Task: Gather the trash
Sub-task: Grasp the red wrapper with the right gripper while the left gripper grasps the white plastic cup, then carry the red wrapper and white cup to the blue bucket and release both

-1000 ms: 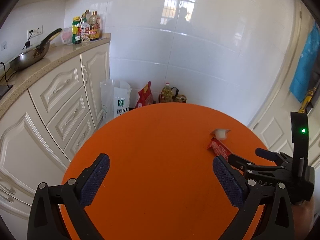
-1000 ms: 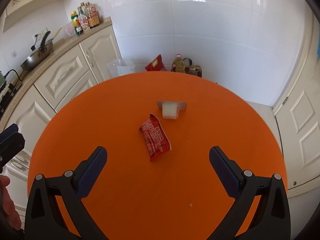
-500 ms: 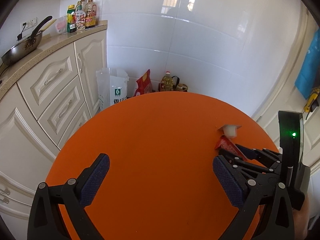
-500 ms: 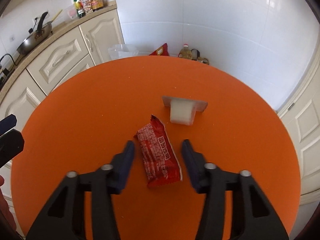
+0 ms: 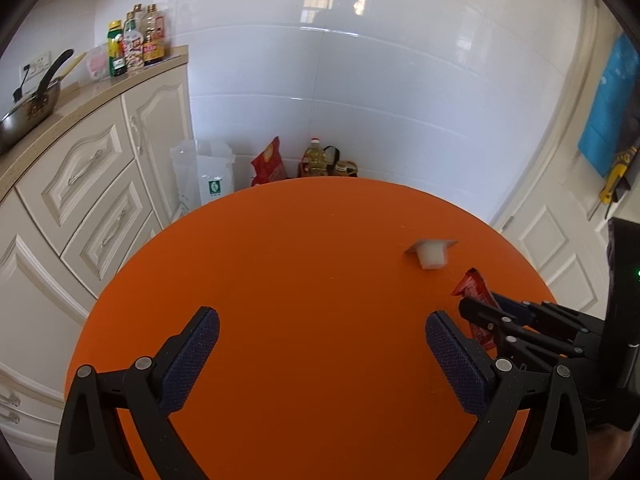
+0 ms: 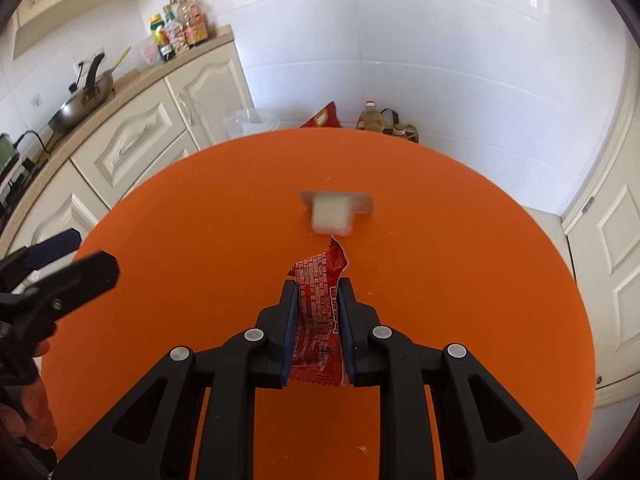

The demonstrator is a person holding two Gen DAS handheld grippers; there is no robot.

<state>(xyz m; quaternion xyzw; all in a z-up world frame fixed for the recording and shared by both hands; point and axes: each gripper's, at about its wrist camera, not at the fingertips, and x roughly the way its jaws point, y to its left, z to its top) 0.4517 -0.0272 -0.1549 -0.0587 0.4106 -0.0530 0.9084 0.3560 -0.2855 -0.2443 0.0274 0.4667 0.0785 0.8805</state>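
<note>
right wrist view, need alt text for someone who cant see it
The right gripper has its fingers shut on a red snack wrapper over a round orange table. A small white plastic cup lies on its side just beyond the wrapper, and the left gripper shows at the left edge.

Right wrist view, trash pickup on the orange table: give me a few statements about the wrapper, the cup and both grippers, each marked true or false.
1. The right gripper is clamped on the red wrapper. True.
2. The left gripper holds the white plastic cup. False: its jaws stand wide open with nothing between them, and the cup lies on the orange table.
3. The white plastic cup lies just beyond the wrapper's far tip. True.
4. The wrapper is blue. False: it is red with white print.
5. A trash bin stands on the table. False: only the wrapper and the cup are on it.
</note>
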